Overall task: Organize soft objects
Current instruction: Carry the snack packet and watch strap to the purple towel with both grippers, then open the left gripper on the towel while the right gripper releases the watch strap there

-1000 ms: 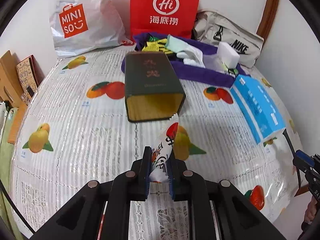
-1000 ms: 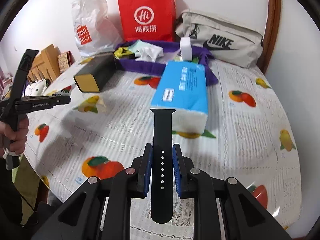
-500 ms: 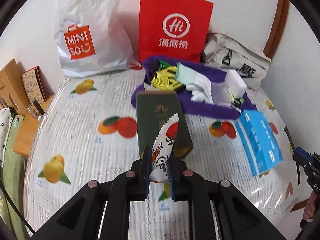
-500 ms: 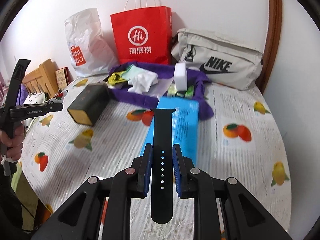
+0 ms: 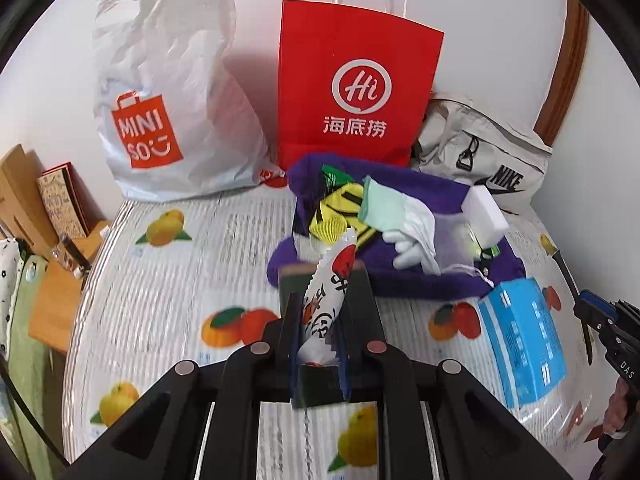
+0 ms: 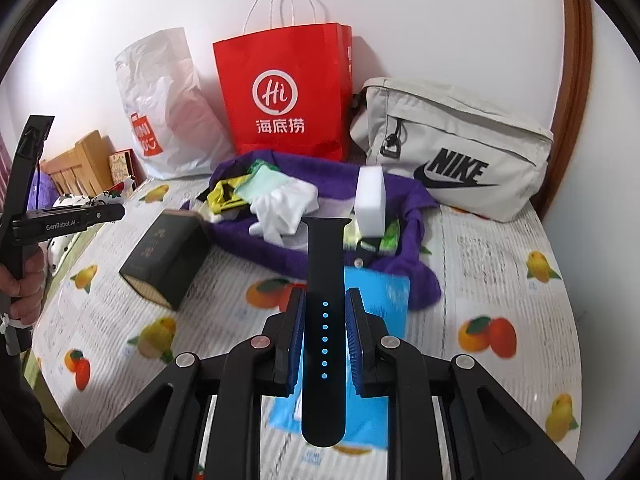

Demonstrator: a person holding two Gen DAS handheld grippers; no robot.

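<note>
My left gripper (image 5: pixel 318 328) is shut on a white snack packet (image 5: pixel 330 280) with red print, held upright above the table. My right gripper (image 6: pixel 325 332) is shut on a black watch strap (image 6: pixel 324 280) that sticks up and forward. Ahead lies a purple cloth (image 5: pixel 404 272) (image 6: pixel 280 252) with a yellow-black sock (image 5: pixel 336 216), a mint cloth (image 5: pixel 384 204), a white glove (image 6: pixel 286 208) and a white sponge block (image 6: pixel 370 200) on it. A dark green box (image 6: pixel 168 256) lies left of the cloth, mostly hidden behind my left gripper in the left wrist view.
A blue tissue pack (image 5: pixel 524 336) (image 6: pixel 376 296) lies on the fruit-print tablecloth (image 5: pixel 168 288). A white MINISO bag (image 5: pixel 160 112), a red paper bag (image 5: pixel 352 92) and a grey Nike bag (image 6: pixel 452 152) stand along the back wall. Wooden items (image 5: pixel 24 200) sit at the left edge.
Both grippers have risen and moved forward toward the purple cloth, still holding the packet and the strap. The green box and tissue pack now sit lower in view.
</note>
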